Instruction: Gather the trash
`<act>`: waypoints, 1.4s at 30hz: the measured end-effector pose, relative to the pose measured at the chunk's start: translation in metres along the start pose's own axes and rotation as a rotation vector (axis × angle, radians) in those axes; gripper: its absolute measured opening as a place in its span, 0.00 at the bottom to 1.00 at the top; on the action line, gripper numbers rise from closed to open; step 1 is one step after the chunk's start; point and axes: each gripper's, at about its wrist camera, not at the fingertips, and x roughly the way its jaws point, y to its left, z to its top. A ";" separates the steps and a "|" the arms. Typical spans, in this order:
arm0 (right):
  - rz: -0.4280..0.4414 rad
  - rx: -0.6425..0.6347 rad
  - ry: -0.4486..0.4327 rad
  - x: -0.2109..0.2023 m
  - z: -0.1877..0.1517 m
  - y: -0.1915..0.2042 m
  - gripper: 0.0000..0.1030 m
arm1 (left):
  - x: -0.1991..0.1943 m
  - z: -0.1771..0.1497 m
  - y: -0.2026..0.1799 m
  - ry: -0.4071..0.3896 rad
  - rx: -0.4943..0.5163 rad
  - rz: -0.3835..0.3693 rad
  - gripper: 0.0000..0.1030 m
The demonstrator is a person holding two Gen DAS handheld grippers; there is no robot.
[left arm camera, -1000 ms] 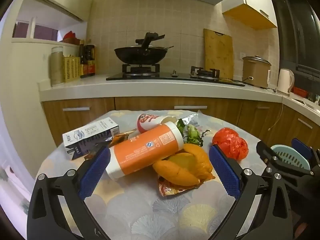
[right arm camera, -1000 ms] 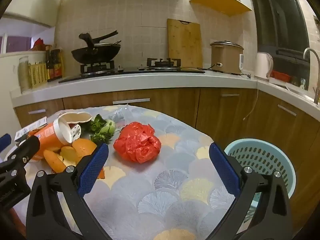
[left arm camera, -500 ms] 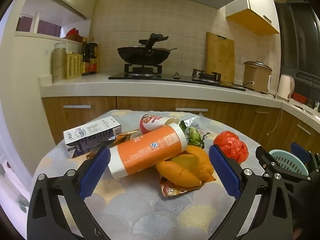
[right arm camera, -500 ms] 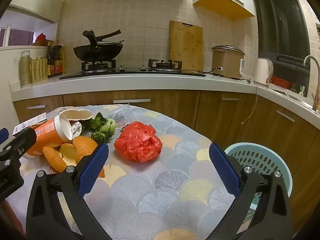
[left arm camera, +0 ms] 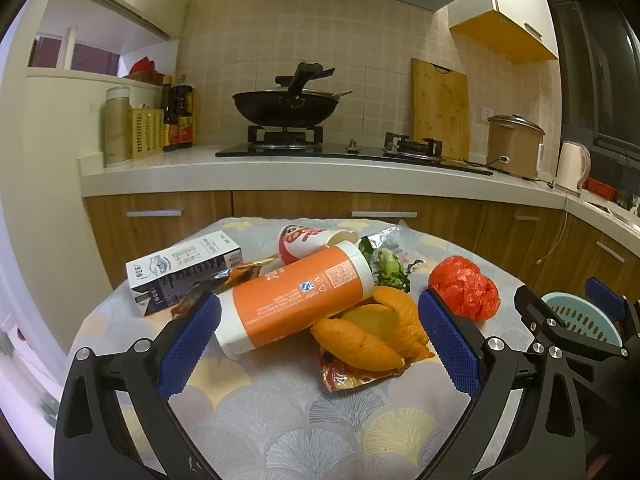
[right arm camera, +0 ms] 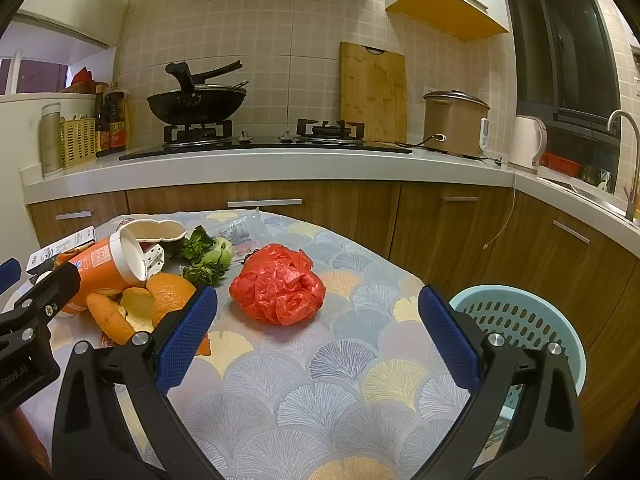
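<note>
Both claws have drawn back a little from the litter since a second ago, and no piece of it has shifted. On the round desk with the fan-patterned cloth [right arm camera: 320, 364] everything lies uncollected: the orange-and-white cylindrical canister [left arm camera: 294, 294] sits on its side at the heap's middle, with curled orange peel [left arm camera: 378, 330] touching its near right side, a white-and-navy carton [left arm camera: 182, 266] to its left, a red-printed paper cup [left arm camera: 308, 236] behind it, and green vegetable scraps [left arm camera: 386, 268] at its far end. A crumpled red plastic bag [right arm camera: 278, 290] lies apart, to the canister's right. The pale blue perforated plastic basket [right arm camera: 520, 320] stands beyond the desk's right edge; its inside is mostly hidden.

The left claw [left arm camera: 320, 346] is spread wide, empty, before the canister; the right claw [right arm camera: 318, 346] is likewise spread, empty, short of the bag. I judge collection not yet begun.
</note>
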 end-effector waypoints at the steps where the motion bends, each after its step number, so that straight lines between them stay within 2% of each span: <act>1: 0.000 -0.001 0.000 0.000 0.000 0.000 0.94 | 0.000 0.000 0.000 0.000 -0.001 0.001 0.93; 42: -0.010 -0.020 -0.004 -0.001 -0.001 0.004 0.93 | 0.002 0.001 0.004 0.008 -0.002 0.000 0.93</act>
